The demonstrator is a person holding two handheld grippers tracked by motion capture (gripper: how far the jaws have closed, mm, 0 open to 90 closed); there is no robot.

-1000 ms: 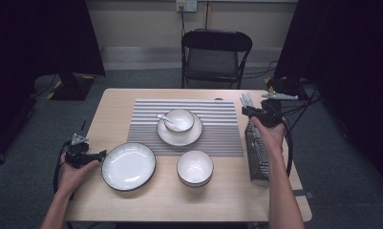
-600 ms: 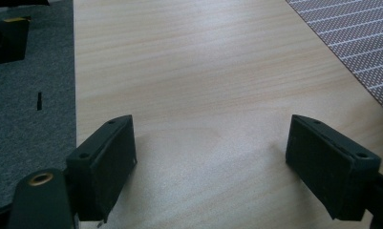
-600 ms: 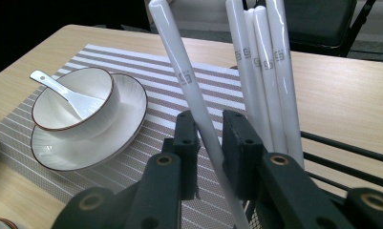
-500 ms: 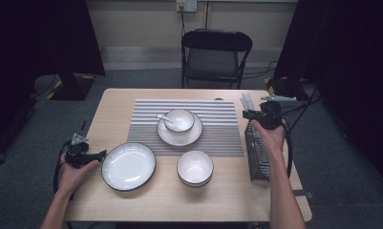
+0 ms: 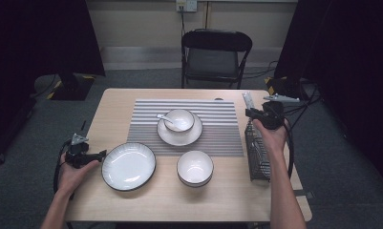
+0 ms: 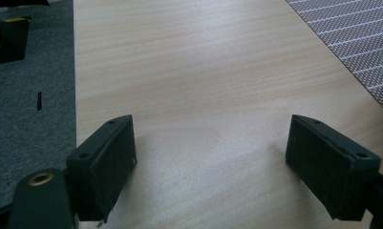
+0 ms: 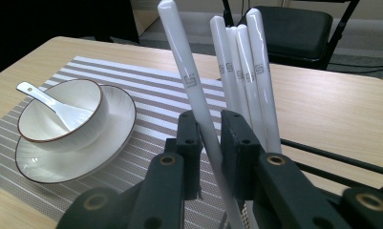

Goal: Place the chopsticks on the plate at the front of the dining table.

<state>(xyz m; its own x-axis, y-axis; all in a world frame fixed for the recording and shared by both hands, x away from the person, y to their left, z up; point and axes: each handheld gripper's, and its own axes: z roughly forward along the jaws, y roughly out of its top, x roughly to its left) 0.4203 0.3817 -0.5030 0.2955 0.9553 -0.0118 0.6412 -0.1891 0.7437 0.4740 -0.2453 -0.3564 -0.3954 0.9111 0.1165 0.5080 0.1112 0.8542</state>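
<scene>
My right gripper is shut on one white chopstick, which leans to the left of several other white chopsticks. They stand upright in a black wire rack at the table's right edge, where the right gripper is held over the rack's far end. My left gripper rests low at the table's left edge, beside a white plate. Its jaws stand wide open over bare wood with nothing between them.
A striped placemat lies mid-table, bearing a small bowl with a white spoon on a saucer. A white bowl sits near the front. A black folding chair stands beyond the far edge.
</scene>
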